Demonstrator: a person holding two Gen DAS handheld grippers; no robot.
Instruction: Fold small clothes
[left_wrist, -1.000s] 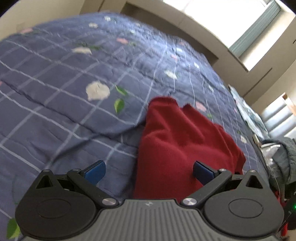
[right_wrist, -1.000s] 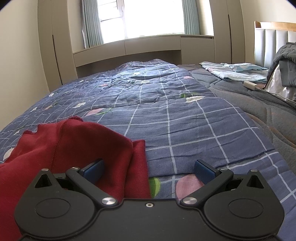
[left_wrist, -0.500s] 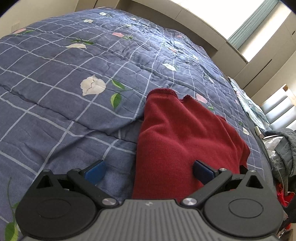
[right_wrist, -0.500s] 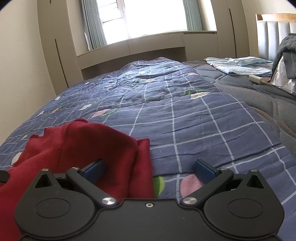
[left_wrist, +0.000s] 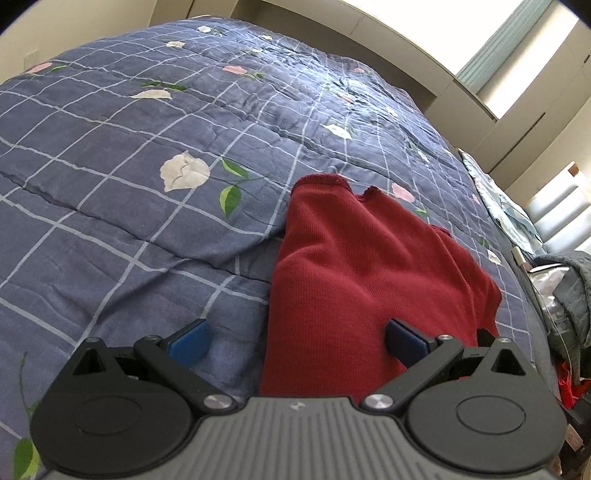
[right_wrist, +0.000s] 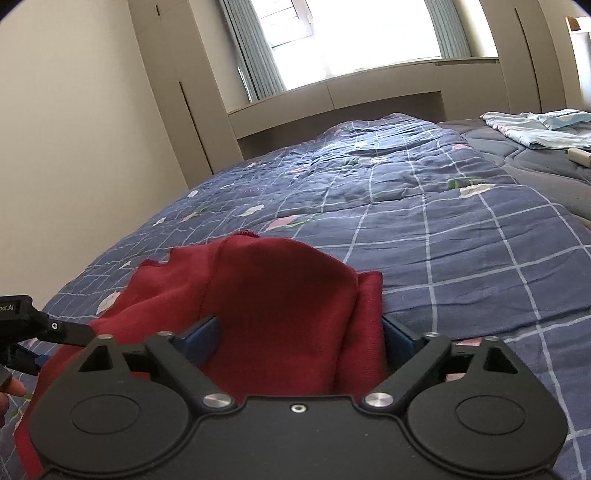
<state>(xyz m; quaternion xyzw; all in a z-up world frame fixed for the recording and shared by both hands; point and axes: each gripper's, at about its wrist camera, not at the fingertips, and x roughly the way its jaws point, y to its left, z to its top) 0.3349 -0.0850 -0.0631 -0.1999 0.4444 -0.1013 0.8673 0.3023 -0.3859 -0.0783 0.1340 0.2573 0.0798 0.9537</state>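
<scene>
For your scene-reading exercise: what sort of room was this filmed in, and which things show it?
Most likely a bedroom: a bed under a blue checked floral quilt, a padded headboard, and a curtained window.

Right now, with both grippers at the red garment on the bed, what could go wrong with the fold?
1. The right gripper is closing around a bunched hump of the red garment; it may pinch several layers, so the fold could come out lumpy.
2. The left gripper is open, with only one finger over the cloth; closing here might catch only the edge.
3. The quilt is wrinkled, so a pad might grab it too.
</scene>
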